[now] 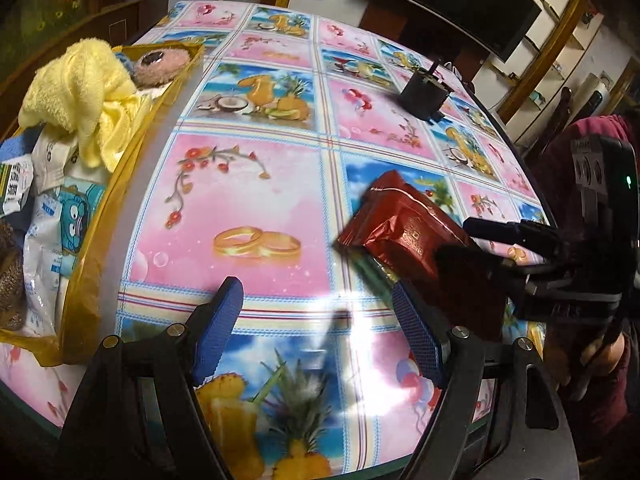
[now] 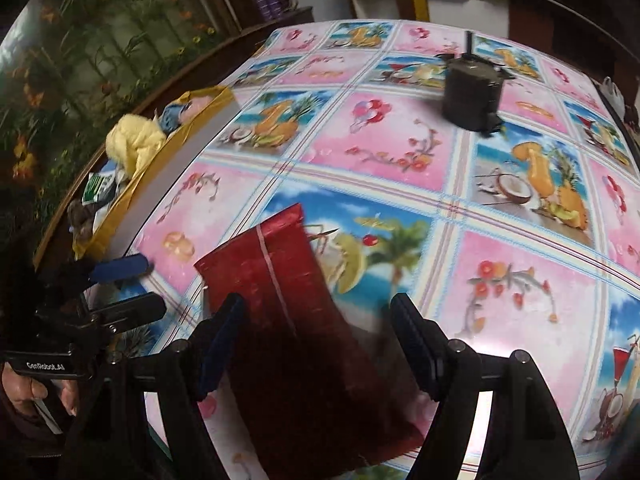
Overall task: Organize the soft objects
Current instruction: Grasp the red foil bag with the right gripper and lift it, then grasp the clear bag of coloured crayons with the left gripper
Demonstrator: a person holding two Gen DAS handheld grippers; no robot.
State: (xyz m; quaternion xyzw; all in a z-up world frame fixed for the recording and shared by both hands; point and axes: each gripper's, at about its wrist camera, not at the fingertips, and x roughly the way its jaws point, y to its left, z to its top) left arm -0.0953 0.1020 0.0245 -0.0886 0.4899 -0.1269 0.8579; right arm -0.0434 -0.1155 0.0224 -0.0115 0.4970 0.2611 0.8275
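A dark red foil packet (image 2: 280, 280) lies lengthwise on the glossy patterned table (image 1: 248, 184). Its near end sits between the jaws of my right gripper (image 2: 316, 312), which stands open. A bright strip of table shows between the packet and the right pad. In the left wrist view the red packet (image 1: 404, 232) is at the right, with the right gripper (image 1: 460, 240) straddling its near end. My left gripper (image 1: 316, 292) hovers open over bare table just left of the packet, nothing between its blue pads. The right wrist view shows the left gripper (image 2: 156, 284) at its left edge.
A cardboard box with yellow tape on its rim (image 1: 132, 168) stands at the table's left edge. It holds a yellow towel (image 1: 80, 84), a brown plush (image 1: 156, 64) and white packets (image 1: 52, 232). A black device (image 1: 424, 92) stands far back on the table. A hand (image 1: 600, 356) grips the right tool.
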